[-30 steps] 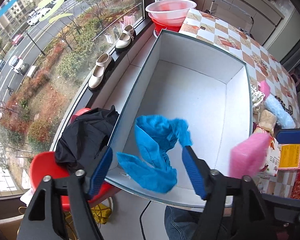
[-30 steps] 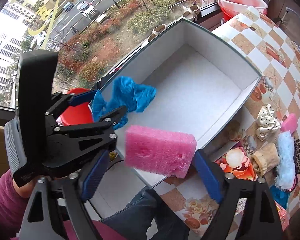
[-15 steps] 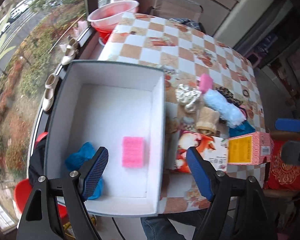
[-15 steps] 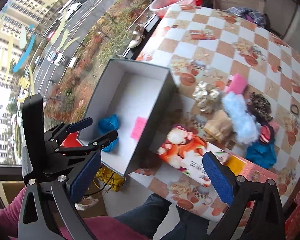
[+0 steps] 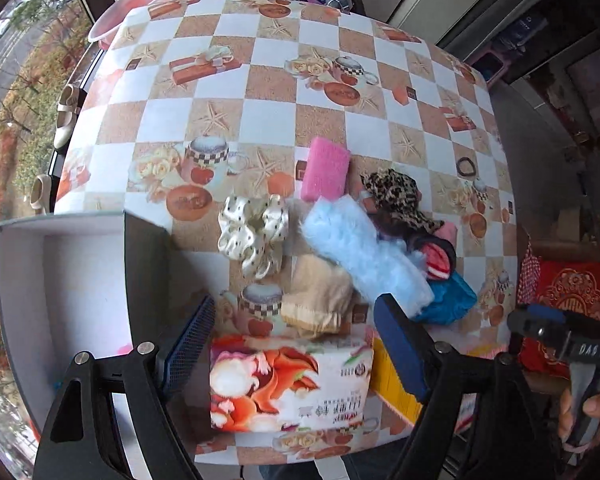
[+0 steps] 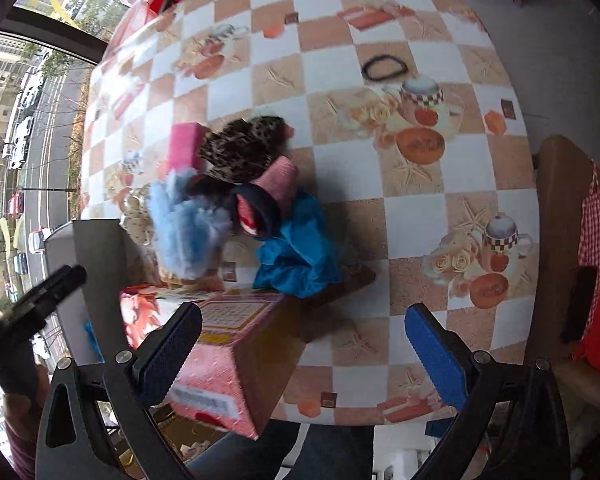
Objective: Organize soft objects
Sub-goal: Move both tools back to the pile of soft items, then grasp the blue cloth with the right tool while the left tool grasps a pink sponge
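Both pairs of tongs are held above the near edge of the worktop (image 5: pixel 260 92), and nothing is gripped in either. The left tongs (image 5: pixel 300 344) are spread wide over a flowered tissue pack (image 5: pixel 288 384); the right tongs (image 6: pixel 304 348) are spread wide over a pink carton (image 6: pixel 224 364).

The soft things are heaped just ahead of both tongs: a pale blue fluffy piece (image 5: pixel 364 256), a beige sock (image 5: pixel 320 296), a cream dotted scrunchie (image 5: pixel 256 236), a pink sponge (image 5: pixel 326 168), a leopard-print piece (image 5: pixel 396 196) and a blue cloth (image 6: pixel 300 256). A black hair tie (image 6: pixel 384 68) lies further off, apart from the heap. The grey box (image 5: pixel 60 304) is seen to the left of the left tongs, and a trace of pink is glimpsed low inside it.

The step in hand is judged to be the reach for the next piece, with the sorting only partly done. A descent onto one item is called for next: the beige sock is nearest the left tongs, the blue cloth nearest the right. A single piece should be pinched so that its neighbours are not dragged along, and the tissue pack and carton must be cleared.
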`<state>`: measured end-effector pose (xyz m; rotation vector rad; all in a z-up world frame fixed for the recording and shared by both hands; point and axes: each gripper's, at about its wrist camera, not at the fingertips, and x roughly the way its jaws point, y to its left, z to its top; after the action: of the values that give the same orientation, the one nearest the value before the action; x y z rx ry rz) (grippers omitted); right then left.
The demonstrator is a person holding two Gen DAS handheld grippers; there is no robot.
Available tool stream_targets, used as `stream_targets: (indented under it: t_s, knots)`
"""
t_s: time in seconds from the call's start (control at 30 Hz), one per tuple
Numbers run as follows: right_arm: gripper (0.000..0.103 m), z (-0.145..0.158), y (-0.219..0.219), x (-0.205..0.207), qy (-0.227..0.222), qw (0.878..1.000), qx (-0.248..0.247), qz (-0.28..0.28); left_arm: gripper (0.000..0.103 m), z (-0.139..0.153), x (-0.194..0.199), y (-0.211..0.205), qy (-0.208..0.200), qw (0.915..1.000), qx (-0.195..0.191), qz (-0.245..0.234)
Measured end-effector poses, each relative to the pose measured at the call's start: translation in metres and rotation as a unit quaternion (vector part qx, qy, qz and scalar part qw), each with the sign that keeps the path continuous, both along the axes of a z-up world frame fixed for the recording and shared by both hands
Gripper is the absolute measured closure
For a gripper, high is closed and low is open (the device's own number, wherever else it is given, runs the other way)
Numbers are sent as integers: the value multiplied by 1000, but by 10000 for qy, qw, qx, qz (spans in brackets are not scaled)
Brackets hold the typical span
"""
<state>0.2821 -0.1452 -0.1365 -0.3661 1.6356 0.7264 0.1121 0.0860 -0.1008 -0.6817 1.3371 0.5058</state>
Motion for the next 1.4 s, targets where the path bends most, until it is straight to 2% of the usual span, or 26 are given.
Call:
stream_targets:
  t_s: [0.07, 0.3, 0.37, 0.47, 0.57, 0.67, 0.73, 1.0, 1.07, 1.13, 1.17, 1.2, 1.23, 1.27, 1.3, 1.33, 1.4]
  knots:
    - [1, -25, 1, 4, 189, 9997, -108, 129, 19, -13, 25, 10, 221, 9996, 158, -83]
    - [1, -99, 35, 3, 897, 9940, -256, 577, 19, -71, 94, 30, 745, 9961, 278, -393]
    - [1, -111, 36, 2, 854, 9929, -408, 715, 19, -87, 109, 30, 904, 9943, 297, -486]
    - [1, -114, 18, 13, 252, 9940, -776, 725, 19, -110, 117, 33, 1107, 9924, 250, -478]
    - [1, -112, -17, 36, -192, 9931, -1102, 341, 19, -126, 120, 35, 1214, 9915, 176, -430]
    - [1, -105, -46, 50, 37, 9978, -651, -144, 19, -137, 123, 35, 1257, 9909, 132, -463]
    - [1, -100, -50, 49, 166, 9992, -326, -179, 17, -145, 125, 34, 1363, 9891, 126, -533]
    - [1, -93, -18, 15, 27, 9989, 49, 463, 18, -146, 130, 37, 1397, 9885, 134, -566]
    - [1, -93, -11, 5, -18, 9979, 78, 639, 20, -148, 139, 33, 1350, 9891, 117, -582]
    - [2, -94, -3, -5, -70, 9965, 37, 833, 32, -147, 139, 30, 1232, 9907, 56, -582]
    - [12, -96, -1, -10, -159, 9953, -130, 943, 37, -145, 139, 27, 1188, 9912, 67, -587]
    - [20, -98, 0, -14, -256, 9939, -327, 1020, 50, -142, 137, 25, 1150, 9914, 100, -610]
    - [24, -96, -1, -16, -371, 9931, -368, 1048, 57, -140, 137, 24, 1134, 9913, 126, -653]
    - [35, -93, -4, -16, -356, 9935, -323, 1029, 57, -138, 137, 23, 1132, 9910, 163, -693]
    - [54, -91, -7, -16, -347, 9939, -281, 1007, 57, -134, 136, 23, 1068, 9915, 225, -704]
    - [59, -88, -12, -13, -276, 9946, -201, 978, 57, -129, 135, 23, 974, 9924, 309, -689]
    - [60, -82, -22, -5, -113, 9966, -34, 813, 57, -115, 129, 26, 777, 9943, 434, -583]
